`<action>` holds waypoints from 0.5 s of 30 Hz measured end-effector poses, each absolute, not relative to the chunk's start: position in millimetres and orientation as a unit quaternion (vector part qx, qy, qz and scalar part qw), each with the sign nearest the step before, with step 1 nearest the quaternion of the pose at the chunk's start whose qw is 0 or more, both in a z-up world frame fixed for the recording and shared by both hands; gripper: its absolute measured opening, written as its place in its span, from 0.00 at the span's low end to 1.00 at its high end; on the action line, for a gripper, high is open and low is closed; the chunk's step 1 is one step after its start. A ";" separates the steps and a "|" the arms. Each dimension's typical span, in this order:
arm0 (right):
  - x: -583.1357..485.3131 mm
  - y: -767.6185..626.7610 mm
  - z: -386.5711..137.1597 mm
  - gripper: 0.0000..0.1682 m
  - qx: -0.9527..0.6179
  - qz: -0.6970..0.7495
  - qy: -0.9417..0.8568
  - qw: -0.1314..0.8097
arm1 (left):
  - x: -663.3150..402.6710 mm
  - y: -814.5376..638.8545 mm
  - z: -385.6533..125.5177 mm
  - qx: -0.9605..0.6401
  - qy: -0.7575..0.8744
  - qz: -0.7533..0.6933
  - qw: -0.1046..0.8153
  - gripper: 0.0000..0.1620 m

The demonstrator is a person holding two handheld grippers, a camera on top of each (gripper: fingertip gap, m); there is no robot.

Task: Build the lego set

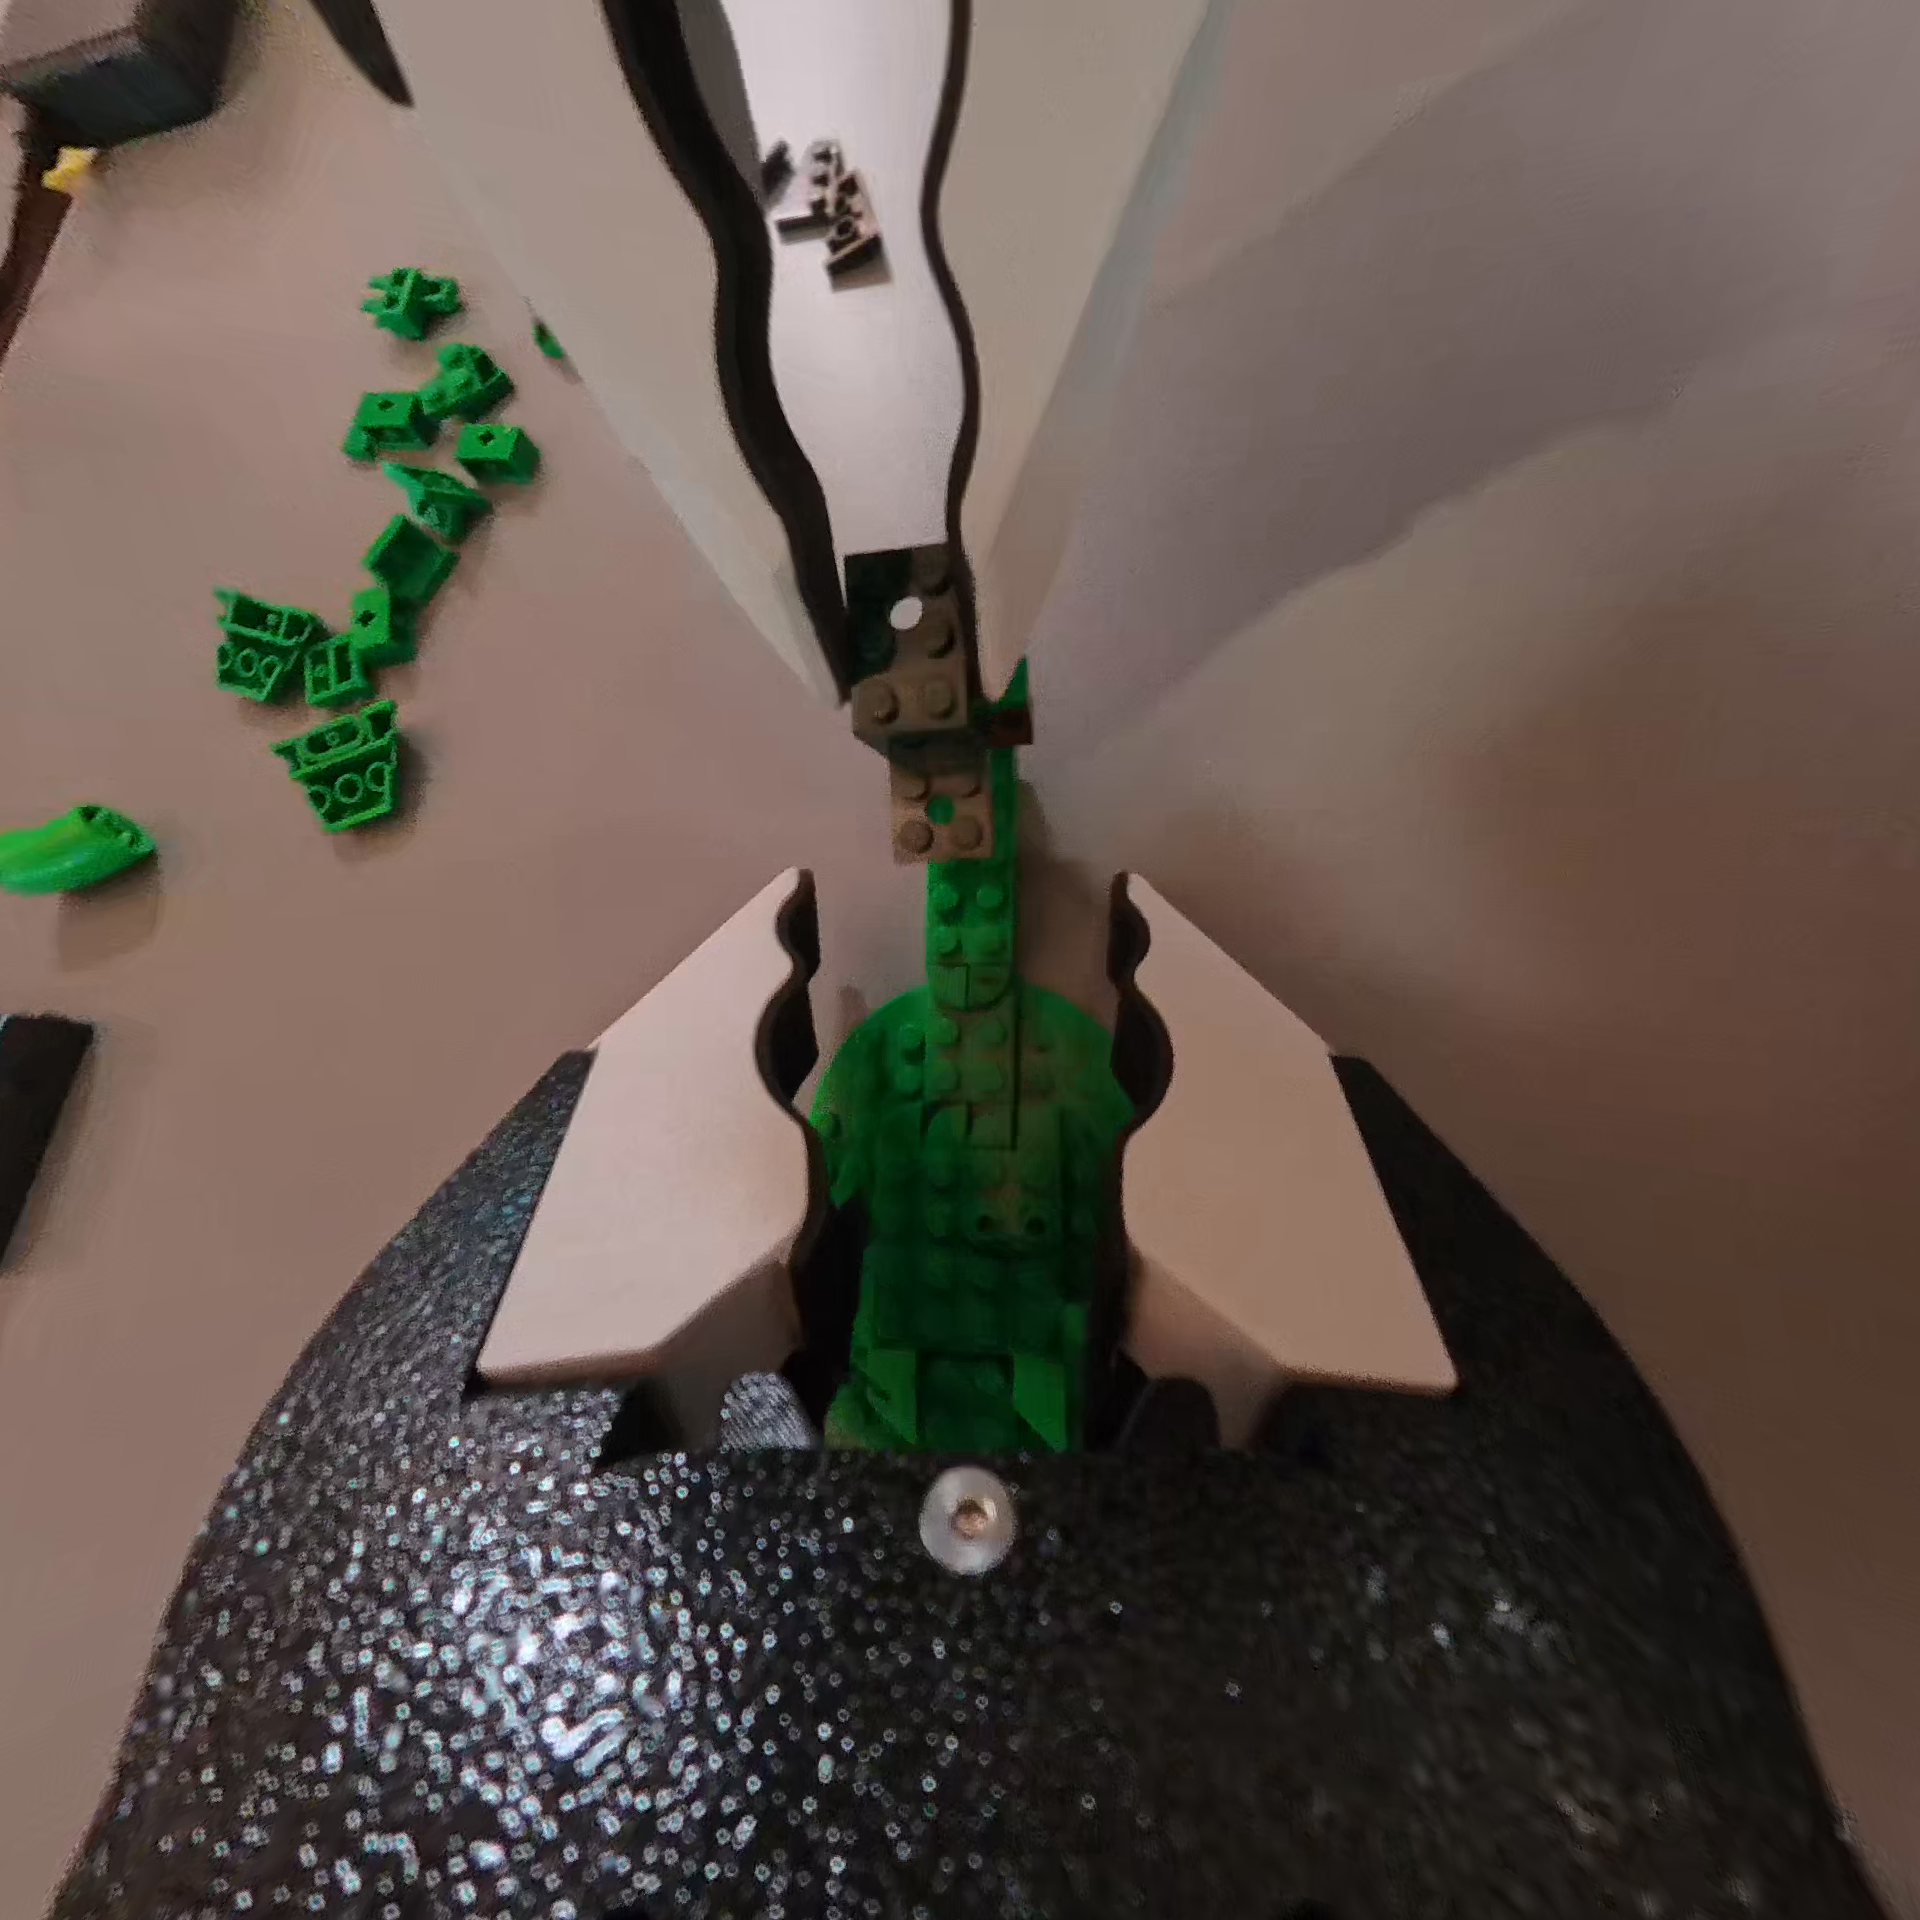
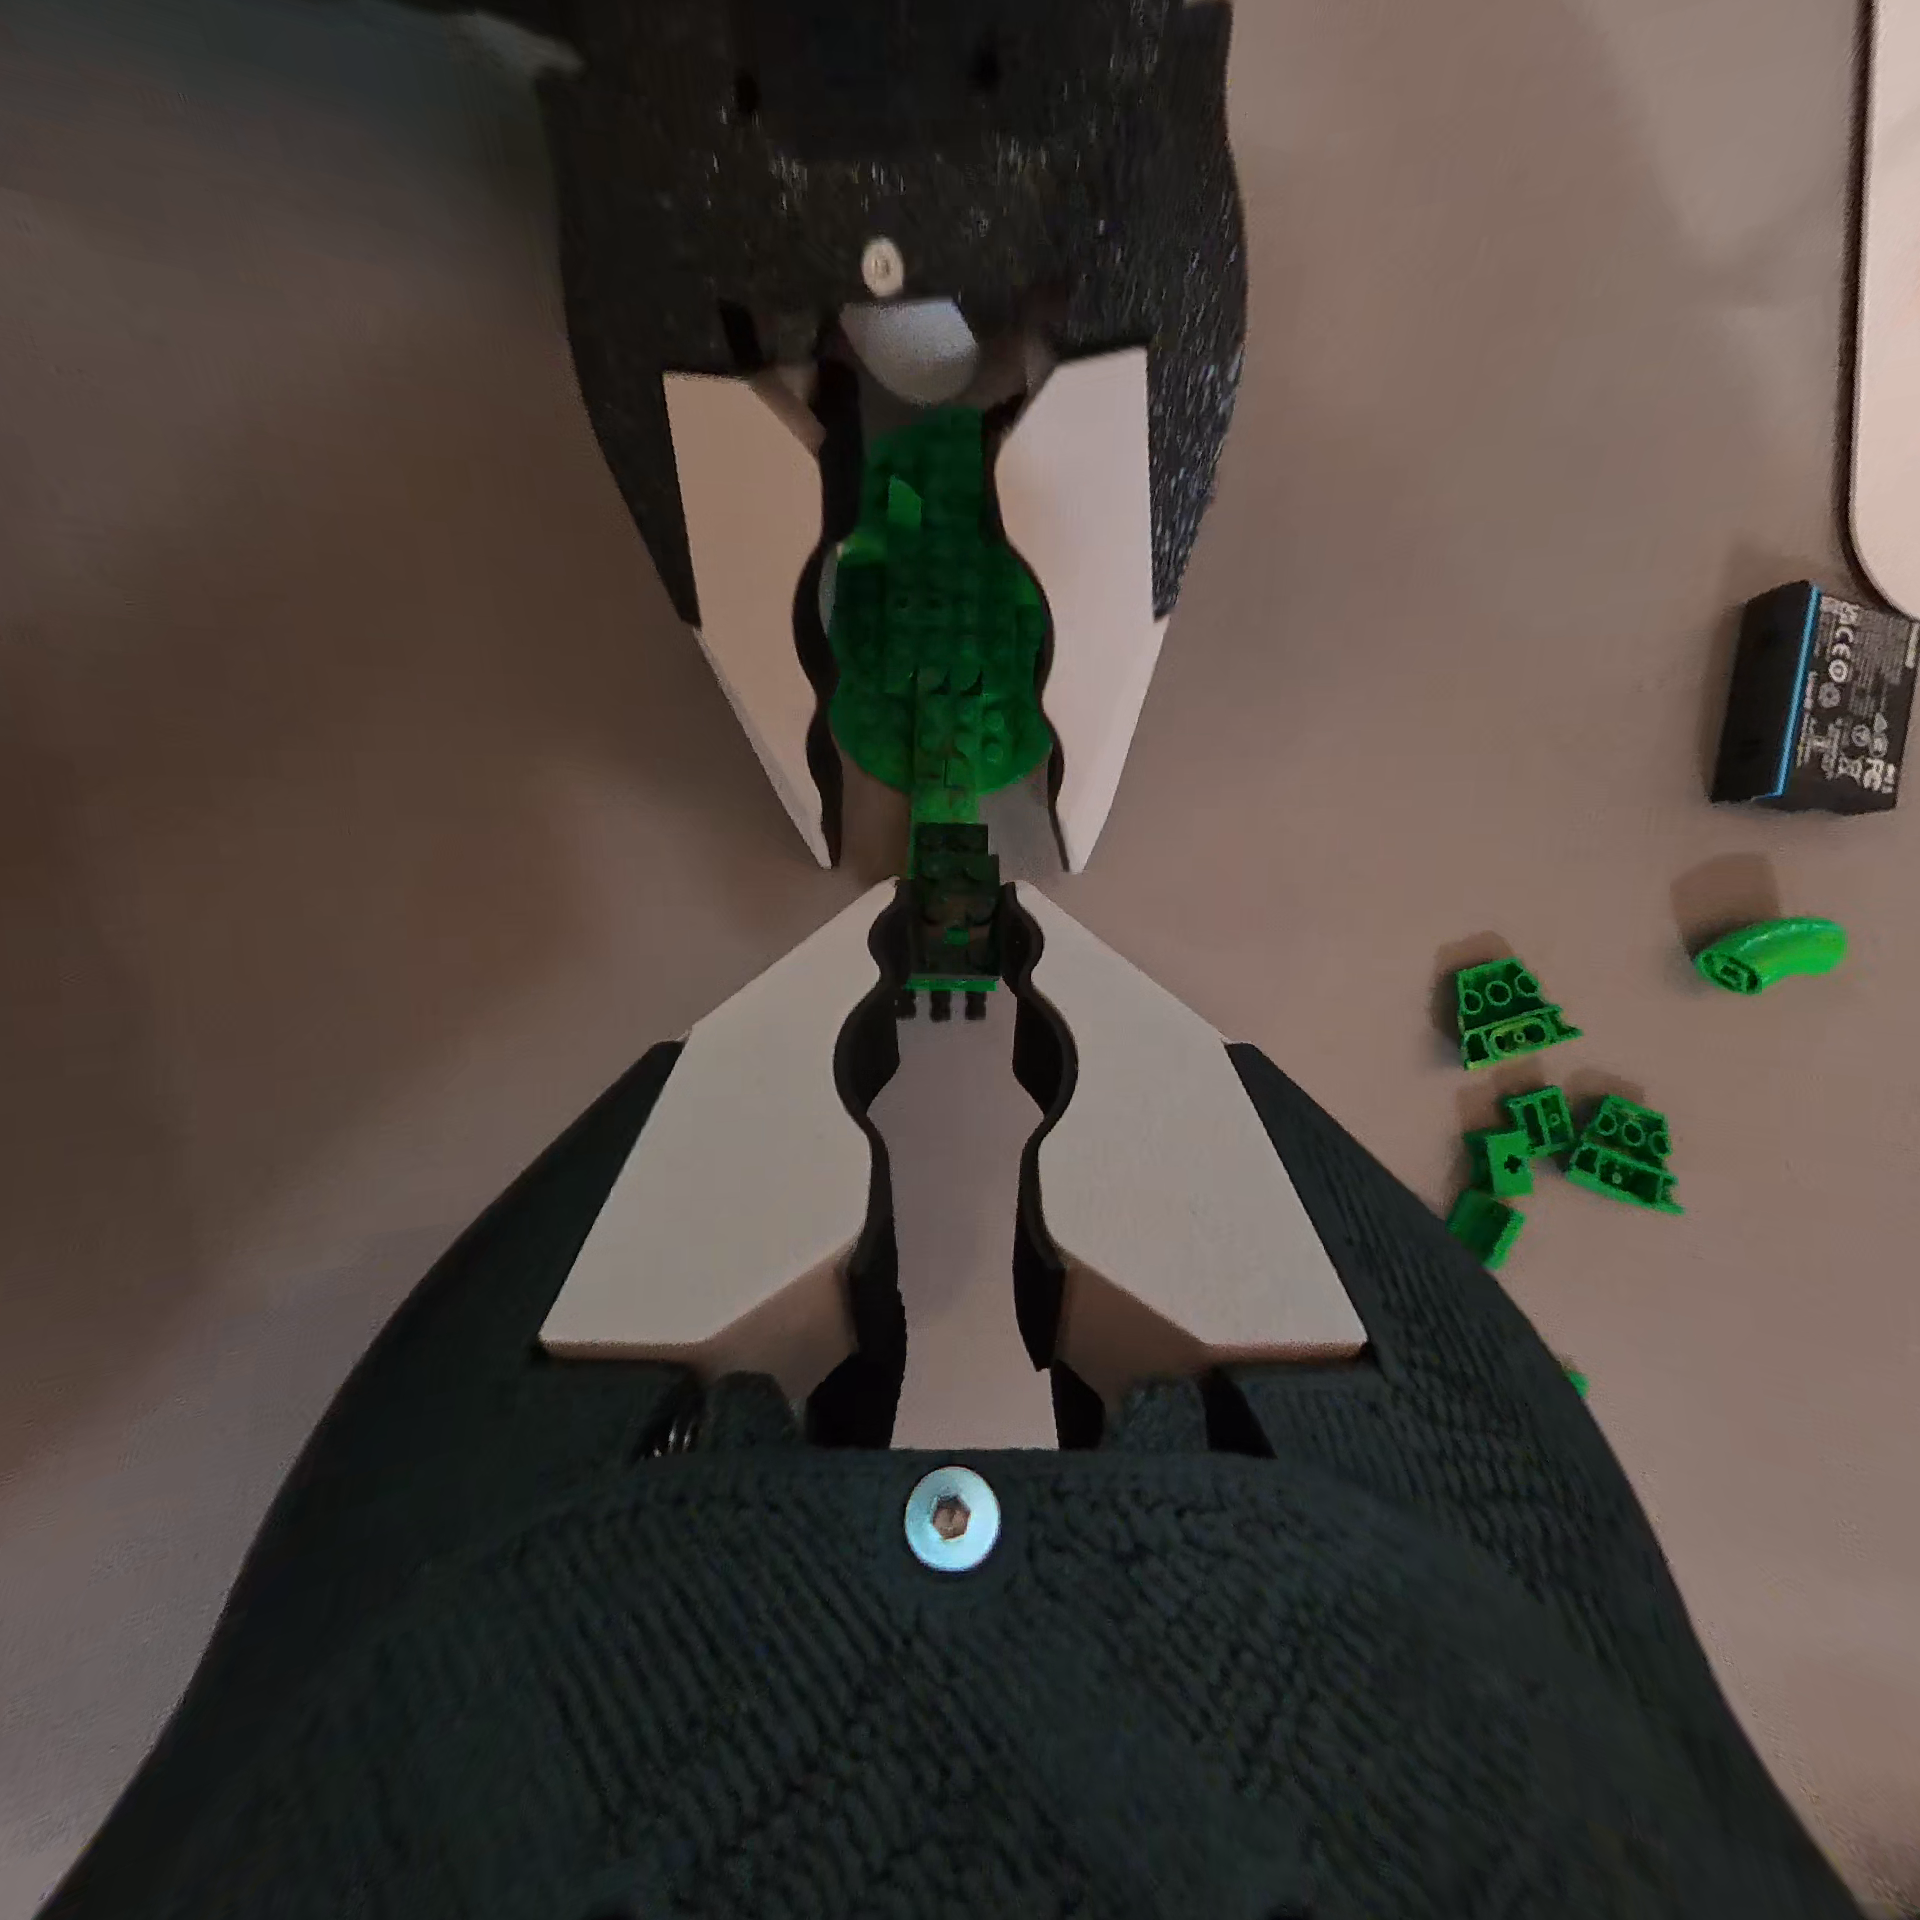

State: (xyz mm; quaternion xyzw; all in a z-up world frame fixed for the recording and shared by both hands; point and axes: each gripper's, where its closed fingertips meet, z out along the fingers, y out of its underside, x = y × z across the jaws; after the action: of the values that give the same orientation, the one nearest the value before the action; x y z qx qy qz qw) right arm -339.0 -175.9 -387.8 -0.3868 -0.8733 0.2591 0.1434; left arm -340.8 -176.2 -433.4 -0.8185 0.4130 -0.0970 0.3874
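My left gripper (image 1: 961, 883) is shut on a green lego assembly (image 1: 966, 1164), a rounded plate with a narrow studded strip (image 1: 971, 914) pointing forward. My right gripper (image 1: 914, 675) comes from the far side and is shut on a dark brown and tan studded piece (image 1: 920, 707) at the strip's far end, touching it. In the right wrist view, the right gripper (image 2: 956, 894) holds this dark piece (image 2: 951, 930) at its fingertips. The left gripper (image 2: 951, 862) faces it tip to tip with the green assembly (image 2: 935, 644) between its fingers.
Several loose green bricks (image 1: 395, 582) lie on the tan table to my left, also in the right wrist view (image 2: 1558, 1132). A curved green piece (image 1: 73, 847) (image 2: 1766, 951) lies near them. Dark brown pieces (image 1: 831, 218) lie farther off. A black box (image 2: 1813, 707) sits at the right. Some 5 cm of space lies between my two pairs of fingers.
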 end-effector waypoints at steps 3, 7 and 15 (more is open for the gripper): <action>-337.8 -177.6 -388.6 0.09 -0.410 0.281 -0.856 0.145 | -337.3 -172.3 -435.4 -0.815 0.423 -0.111 0.379 0.29; -335.1 -171.0 -396.7 0.09 -0.420 0.275 -0.851 0.157 | -337.3 -172.2 -436.4 -0.804 0.450 -0.103 0.375 0.13; -333.3 -171.1 -402.2 0.09 -0.461 0.255 -0.837 0.148 | -339.4 -170.6 -437.0 -0.816 0.433 -0.107 0.367 0.13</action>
State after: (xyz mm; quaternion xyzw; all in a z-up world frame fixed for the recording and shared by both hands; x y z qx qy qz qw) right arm -333.3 -171.1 -402.2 -0.4614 -0.8368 0.2549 0.1481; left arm -339.4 -170.6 -437.0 -0.8161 0.4333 -0.1072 0.3672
